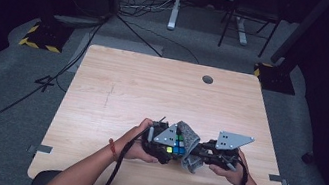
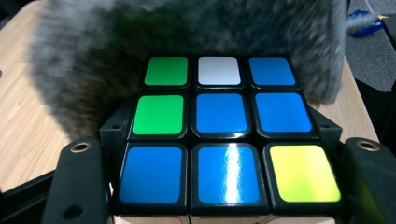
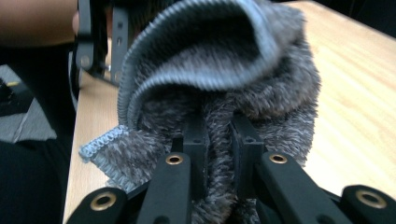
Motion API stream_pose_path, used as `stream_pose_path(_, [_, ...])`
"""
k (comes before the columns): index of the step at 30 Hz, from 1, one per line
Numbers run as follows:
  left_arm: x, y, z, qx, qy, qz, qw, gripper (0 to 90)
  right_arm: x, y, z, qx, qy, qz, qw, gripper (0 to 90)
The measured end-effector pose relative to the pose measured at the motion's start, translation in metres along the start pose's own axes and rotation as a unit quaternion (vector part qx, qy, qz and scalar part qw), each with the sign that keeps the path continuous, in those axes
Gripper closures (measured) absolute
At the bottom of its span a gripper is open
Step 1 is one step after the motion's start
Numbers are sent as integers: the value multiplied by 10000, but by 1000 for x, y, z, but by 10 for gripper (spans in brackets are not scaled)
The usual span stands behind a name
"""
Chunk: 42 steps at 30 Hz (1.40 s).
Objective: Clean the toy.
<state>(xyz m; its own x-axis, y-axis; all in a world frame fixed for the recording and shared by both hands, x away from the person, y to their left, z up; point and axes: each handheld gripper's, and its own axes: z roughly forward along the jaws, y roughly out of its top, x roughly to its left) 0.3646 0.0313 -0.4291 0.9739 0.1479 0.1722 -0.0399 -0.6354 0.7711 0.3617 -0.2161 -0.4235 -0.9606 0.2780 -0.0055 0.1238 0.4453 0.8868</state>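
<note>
Pale wood desk (image 1: 117, 89) lay under both hands. Left fingers (image 2: 219, 186) clamped the cube (image 2: 219, 130); right fingers (image 3: 219, 140) pinched the grey cloth (image 3: 224, 84) just beyond it. Wiping seemed underway; next, the cloth needed dragging across the cube's top face.

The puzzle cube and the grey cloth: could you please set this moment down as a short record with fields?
Setting: wooden table
Left gripper: shut on the puzzle cube
Cube face in the left gripper view: five blue, two green, one white, one yellow sticker
Right gripper: shut on the grey cloth
Cloth: fuzzy, ribbed edge, bunched against the cube's far side
Position: near the table's front edge, between both hands
</note>
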Motion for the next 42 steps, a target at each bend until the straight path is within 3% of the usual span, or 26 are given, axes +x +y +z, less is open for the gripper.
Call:
stream_pose_path(3, [-2, 2, -3, -198, -114, -12, 9997, 331, -1, 1, 2, 117, -163, 32, 9998, 798])
stream_pose_path(6, [-3, 5, -6, -312, -138, 33, 9994, 331, 1, 0, 9, 482, -217, -78, 9986, 798])
stream_pose_path(12, [3, 6, -14, -442, -81, -56, 9990, 331, 3, -7, 16, 810, 274, -113, 9963, 797])
stream_pose_path(15, [5, 4, -14, -370, -71, -72, 9993, 332, 5, -6, 12, 732, 378, -166, 9965, 797])
stream_pose_path(17, [5, 2, -11, -304, -55, -48, 9995, 332, 5, -3, 7, 538, 390, -217, 9976, 797])
stream_pose_path(20, [3, 1, -6, -158, -78, -5, 9998, 332, 5, 4, -3, 135, 256, -221, 9993, 796])
stream_pose_path(23, [1, 2, -3, -158, -154, -9, 9998, 332, 3, 6, -8, -73, 29, -156, 9998, 796])
stream_pose_path(25, [-2, 4, -3, -222, -194, 46, 9996, 332, 2, 5, -7, -3, -47, -90, 9999, 797])
stream_pose_path(27, [-2, 6, -5, -349, -281, 29, 9990, 332, 1, 3, -2, 248, -119, -97, 9996, 797])
stream_pose_path(29, [-4, 7, -7, -391, -241, 52, 9989, 332, 2, 0, 4, 482, -91, -123, 9987, 797])
stream_pose_path(32, [-2, 8, -12, -545, -268, -5, 9982, 331, 3, -1, 8, 598, 23, -125, 9981, 797])
stream_pose_path(36, [3, 8, -18, -746, -221, -143, 9969, 330, 3, -2, 8, 577, 241, -56, 9980, 797])
stream_pose_path(39, [5, 7, -19, -705, -175, -164, 9972, 330, 5, -4, 8, 514, 293, -94, 9982, 797])
stream_pose_path(42, [6, 5, -16, -601, -152, -154, 9980, 329, 5, -1, 3, 231, 262, -118, 9993, 797])
